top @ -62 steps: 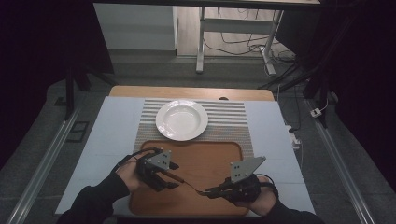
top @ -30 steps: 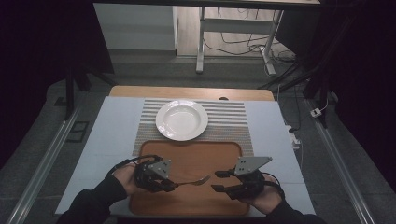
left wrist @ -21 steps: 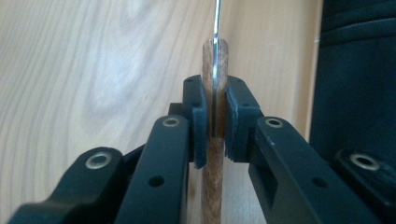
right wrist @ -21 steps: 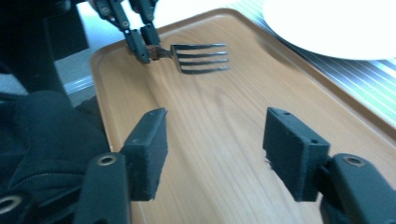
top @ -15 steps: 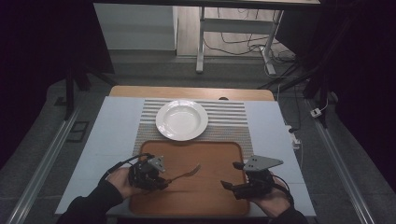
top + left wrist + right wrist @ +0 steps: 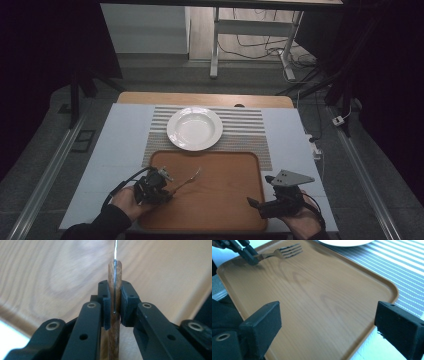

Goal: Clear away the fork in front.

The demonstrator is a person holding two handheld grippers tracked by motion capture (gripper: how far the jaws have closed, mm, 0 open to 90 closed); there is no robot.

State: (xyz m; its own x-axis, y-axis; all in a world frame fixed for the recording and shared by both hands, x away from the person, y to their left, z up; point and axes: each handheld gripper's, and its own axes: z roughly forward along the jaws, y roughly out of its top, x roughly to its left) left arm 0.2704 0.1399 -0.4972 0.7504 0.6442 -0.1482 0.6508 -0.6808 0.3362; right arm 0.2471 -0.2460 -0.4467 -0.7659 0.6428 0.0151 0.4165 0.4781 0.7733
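Note:
A fork with a wooden handle [image 6: 115, 272] and metal tines [image 6: 287, 250] hangs low over the left part of a brown wooden tray [image 6: 220, 200]. My left gripper [image 6: 115, 293] is shut on the handle, with both pads pressing its sides. From above, that left gripper [image 6: 165, 191] sits at the tray's front left and the fork [image 6: 189, 177] points toward the plate. My right gripper [image 6: 260, 191] hovers at the tray's front right corner. Its jaws [image 6: 329, 315] have just been opening and now stand wide apart, with nothing between them.
A white deep plate [image 6: 195, 128] rests on a striped placemat [image 6: 250, 127] beyond the tray. The tray's rim [image 6: 387, 287] runs close in front of my right gripper. The pale tabletop [image 6: 125, 135] borders both sides; a dark floor surrounds the table.
The right gripper has opened, let go of the fork's tine end and drawn back to the right and toward the front edge. The left gripper keeps hold of the fork, almost still.

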